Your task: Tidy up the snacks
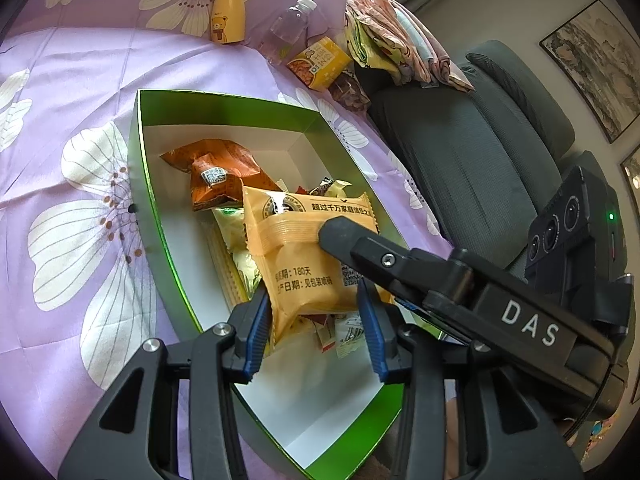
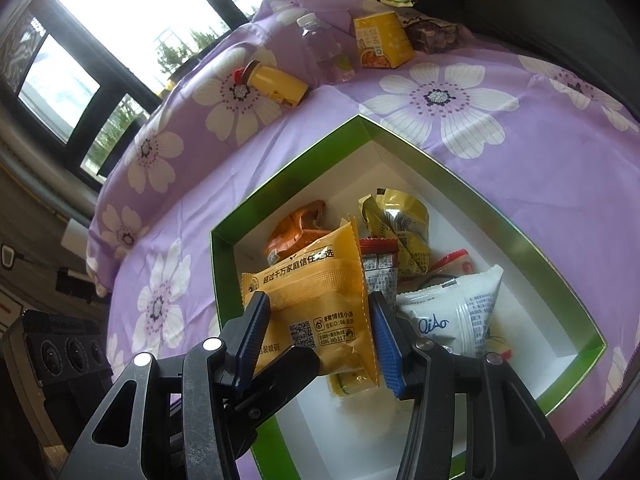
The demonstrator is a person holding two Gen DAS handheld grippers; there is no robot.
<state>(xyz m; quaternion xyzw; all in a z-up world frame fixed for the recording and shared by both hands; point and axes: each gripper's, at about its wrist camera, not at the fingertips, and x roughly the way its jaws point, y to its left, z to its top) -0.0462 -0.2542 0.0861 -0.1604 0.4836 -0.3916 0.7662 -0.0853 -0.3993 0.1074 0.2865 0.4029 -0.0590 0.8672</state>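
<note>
Snacks sit in a green box [image 1: 138, 168] with a white floor, resting on a purple floral cloth [image 1: 60, 92].

Left to right in the left wrist view: a brown-orange packet [image 1: 216, 172] lies toward the box's far left corner; a pale yellow-green wrapper [image 1: 230, 236] lies beside it along the left wall; the orange snack packet [image 1: 304, 260] is held above the box's middle, over smaller sachets.

Left gripper [image 1: 316, 318]: both blue pads press the packet's near end; grasping it. Right gripper [image 2: 320, 332]: clamped across the same packet from the opposite side, pads against both edges. In the left wrist view one black finger of the right gripper rests on the packet's face.

Right wrist view, further right in the box: a red-and-white sachet [image 2: 380, 258], a gold wrapper [image 2: 396, 224], and a white packet [image 2: 456, 312] just beside the right gripper's right pad.

Along the cloth's far edge: a yellow bear bottle [image 1: 228, 14], a clear water bottle [image 1: 290, 28], a yellow carton [image 1: 320, 62], and a bag of nuts [image 1: 350, 88]. Folded cloths [image 1: 396, 36] lie on a dark grey sofa [image 1: 480, 152] at the right.
</note>
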